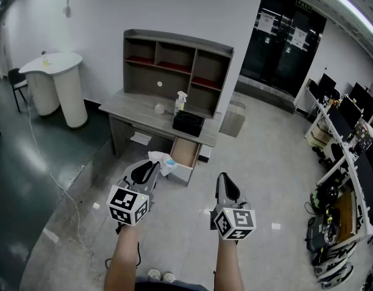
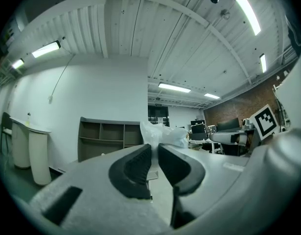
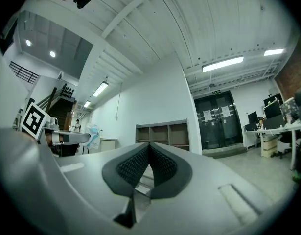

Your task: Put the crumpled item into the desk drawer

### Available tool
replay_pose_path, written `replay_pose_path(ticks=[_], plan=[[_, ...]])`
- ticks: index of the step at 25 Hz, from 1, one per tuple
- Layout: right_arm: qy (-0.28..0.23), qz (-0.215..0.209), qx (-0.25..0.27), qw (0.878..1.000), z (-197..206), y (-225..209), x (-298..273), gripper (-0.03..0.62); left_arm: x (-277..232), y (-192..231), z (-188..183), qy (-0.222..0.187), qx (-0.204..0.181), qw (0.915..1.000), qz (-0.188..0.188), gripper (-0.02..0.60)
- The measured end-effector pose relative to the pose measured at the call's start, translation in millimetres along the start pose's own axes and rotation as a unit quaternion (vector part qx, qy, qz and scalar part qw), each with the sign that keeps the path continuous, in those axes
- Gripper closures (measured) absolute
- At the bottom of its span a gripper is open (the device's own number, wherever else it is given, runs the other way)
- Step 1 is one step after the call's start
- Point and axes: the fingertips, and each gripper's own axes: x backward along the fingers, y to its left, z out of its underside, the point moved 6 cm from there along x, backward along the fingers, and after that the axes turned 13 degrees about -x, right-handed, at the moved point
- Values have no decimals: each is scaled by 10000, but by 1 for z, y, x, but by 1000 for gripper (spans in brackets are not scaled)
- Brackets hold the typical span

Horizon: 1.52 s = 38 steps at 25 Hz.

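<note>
Both bare forearms point(image 1: 127, 253) are reaching forward, side by side. The left gripper point(image 1: 151, 168) is pinching a crumpled item point(image 2: 162, 133) at its jaw tips. The right gripper point(image 1: 224, 183) is holding its jaws together (apparently on nothing).

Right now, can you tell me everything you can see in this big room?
desk with shelves: one, grey, against the white wall
drawer: one, pulled open, under the desk's right side
spray bottle: one, white, on the desk
box: one, black, on the desk beside the spray bottle
counter: one, white, left of the desk
doors: one pair, black, far wall
monitors: several, black, on tables at the right
crumpled item: one, white with some blue, pinched in the left tongs
left tongs: one, grey with black pads, shut on the crumpled item
right tongs: one, same colours, shut, empty
forearms: two, bare, bottom edge
</note>
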Motion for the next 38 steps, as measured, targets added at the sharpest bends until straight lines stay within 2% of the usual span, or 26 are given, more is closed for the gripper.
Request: replay_pose_path(ticks=[24,30,38], plan=[[121,129,18,9998,33,5,-63,582,-24,61,44,127,168,9997,82,534],[105,171,-13,9998,38,-15,-93,582,-54,76,61,175,209,9996,86,534],[101,141,-84,9998,41,-69,-168,582,-128,104,86,323,205,9993,-15,534]])
